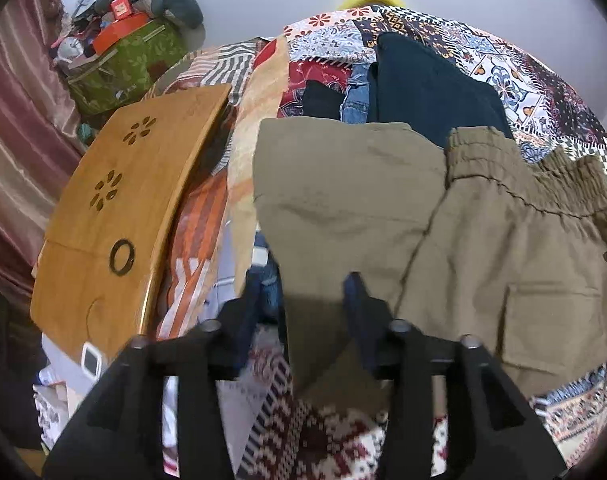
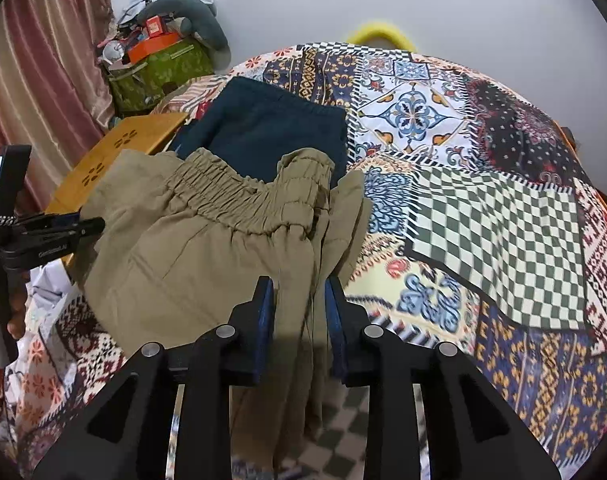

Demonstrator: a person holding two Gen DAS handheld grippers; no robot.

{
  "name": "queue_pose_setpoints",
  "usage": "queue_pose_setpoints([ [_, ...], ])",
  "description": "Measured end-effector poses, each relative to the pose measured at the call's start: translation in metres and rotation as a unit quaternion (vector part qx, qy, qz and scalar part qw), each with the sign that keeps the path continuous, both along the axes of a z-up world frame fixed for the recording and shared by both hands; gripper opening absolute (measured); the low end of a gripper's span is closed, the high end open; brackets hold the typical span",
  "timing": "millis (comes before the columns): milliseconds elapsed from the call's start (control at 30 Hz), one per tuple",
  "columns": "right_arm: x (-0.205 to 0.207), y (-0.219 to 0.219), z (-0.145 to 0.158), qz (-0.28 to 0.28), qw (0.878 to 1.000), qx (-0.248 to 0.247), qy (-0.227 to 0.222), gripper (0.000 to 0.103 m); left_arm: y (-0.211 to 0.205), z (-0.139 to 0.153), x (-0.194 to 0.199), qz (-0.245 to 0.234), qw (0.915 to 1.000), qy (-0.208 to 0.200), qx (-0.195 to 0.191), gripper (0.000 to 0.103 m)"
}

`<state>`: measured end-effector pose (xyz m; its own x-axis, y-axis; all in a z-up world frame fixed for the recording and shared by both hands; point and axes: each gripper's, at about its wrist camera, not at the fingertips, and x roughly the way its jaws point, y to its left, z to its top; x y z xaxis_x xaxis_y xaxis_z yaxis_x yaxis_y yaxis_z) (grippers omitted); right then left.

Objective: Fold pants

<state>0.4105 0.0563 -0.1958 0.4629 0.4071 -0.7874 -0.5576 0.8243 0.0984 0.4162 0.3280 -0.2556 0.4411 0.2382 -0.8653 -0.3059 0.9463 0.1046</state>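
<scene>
Khaki pants with an elastic waistband lie partly folded on the patchwork bedspread. My left gripper has its jaws apart around a hanging edge of the khaki cloth, which passes between the blue pads; the pads do not press it. In the right wrist view the pants are bunched, waistband up. My right gripper is shut on a gathered fold of the khaki pants. The left gripper shows there at the far left.
Folded dark navy pants lie behind the khaki ones, with jeans beside them. A wooden lap desk sits at the left. A green bag with boxes and a curtain stand behind it. Patchwork bedspread spreads right.
</scene>
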Motion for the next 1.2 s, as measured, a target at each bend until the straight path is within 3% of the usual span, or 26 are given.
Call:
queue_pose_setpoints([
  [233, -0.041, -0.026, 0.062, 0.008, 0.997, 0.062, -0.052, 0.024, -0.029, 0.074, -0.052, -0.012, 0.9972, -0.071, -0.020, 0.049],
  [300, -0.060, -0.034, 0.088, 0.016, 0.994, 0.088, -0.069, 0.024, -0.041, 0.100, -0.070, -0.021, 0.9948, -0.097, -0.024, 0.057],
  [433, -0.097, -0.047, 0.127, 0.024, 0.986, 0.121, -0.111, 0.024, -0.072, 0.150, -0.111, -0.044, 0.9894, -0.138, 0.005, 0.058],
  [600, -0.154, -0.065, 0.170, 0.043, 0.971, 0.159, -0.173, 0.024, -0.105, 0.209, -0.179, -0.066, 0.9735, -0.219, 0.005, 0.058],
  [700, -0.189, -0.076, 0.188, 0.050, 0.960, 0.181, -0.207, 0.024, -0.130, 0.239, -0.227, -0.076, 0.9595, -0.271, 0.021, 0.058],
  [900, -0.257, -0.088, 0.206, 0.059, 0.937, 0.197, -0.282, 0.024, -0.167, 0.272, -0.299, -0.088, 0.9353, -0.341, 0.033, 0.058],
  [967, -0.275, -0.090, 0.209, 0.059, 0.930, 0.201, -0.302, 0.029, -0.179, 0.278, -0.320, -0.092, 0.9278, -0.360, 0.038, 0.061],
  [1133, -0.297, -0.096, 0.210, 0.039, 0.922, 0.217, -0.319, 0.068, -0.191, 0.283, -0.351, -0.083, 0.9194, -0.383, 0.036, 0.078],
  [1200, -0.298, -0.095, 0.208, 0.029, 0.921, 0.213, -0.324, 0.085, -0.192, 0.284, -0.360, -0.081, 0.9172, -0.388, 0.036, 0.092],
])
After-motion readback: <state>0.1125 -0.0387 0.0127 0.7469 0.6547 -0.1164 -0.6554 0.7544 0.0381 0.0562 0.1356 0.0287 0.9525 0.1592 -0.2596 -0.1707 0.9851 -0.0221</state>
